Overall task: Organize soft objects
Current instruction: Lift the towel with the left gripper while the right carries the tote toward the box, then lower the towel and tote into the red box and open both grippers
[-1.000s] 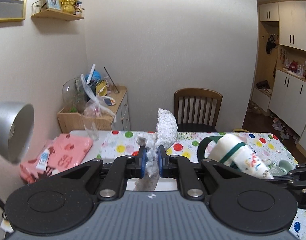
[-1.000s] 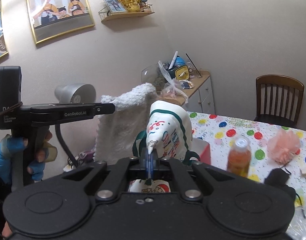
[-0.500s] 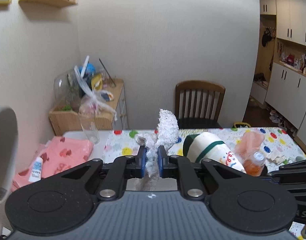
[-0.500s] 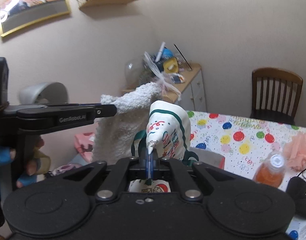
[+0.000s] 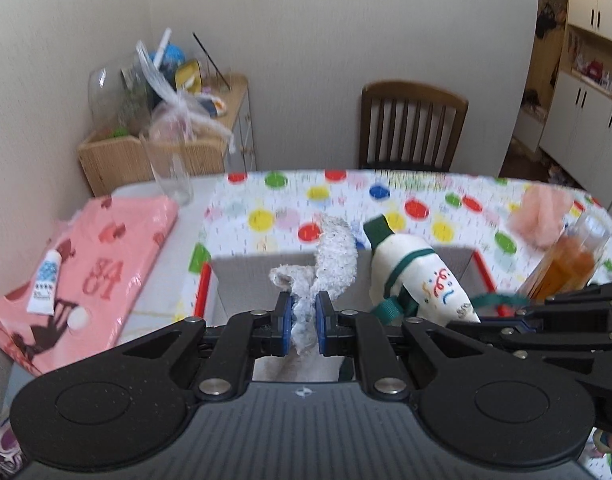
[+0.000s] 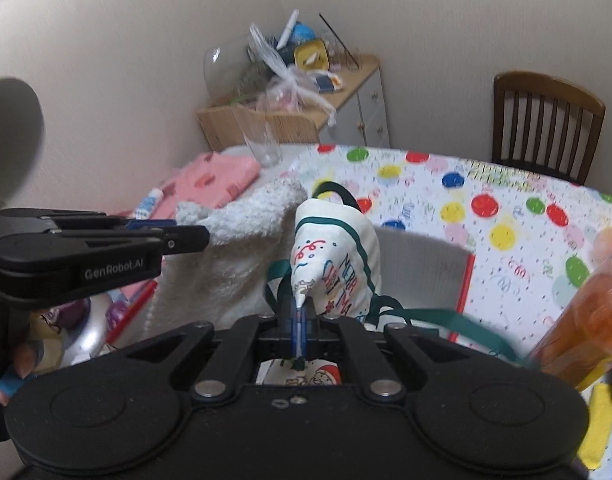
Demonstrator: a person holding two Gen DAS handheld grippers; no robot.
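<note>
The left gripper (image 5: 304, 317) clamps a fluffy white knitted cloth (image 5: 329, 256), held above the grey cardboard box with red edges (image 5: 250, 276). The right gripper (image 6: 298, 322) pinches a white drawstring fabric bag with green trim and Christmas print (image 6: 337, 256), at 3 o'clock of the cloth, above the same box. An orange-filled clear bottle (image 5: 565, 264) stands at 3 o'clock of the box on the polka-dot tablecloth (image 5: 345, 200).

A wooden chair (image 5: 413, 126) stands at the far side of the bench (image 5: 425, 196), which wears a polka-dot cloth. A clear drinking glass (image 5: 170, 172) stands near its left corner. An orange bottle (image 5: 565, 262) is at the right. A cluttered low cabinet (image 5: 226, 128) sits against the wall, and a grey lamp shade (image 6: 10, 140) hangs at left.
</note>
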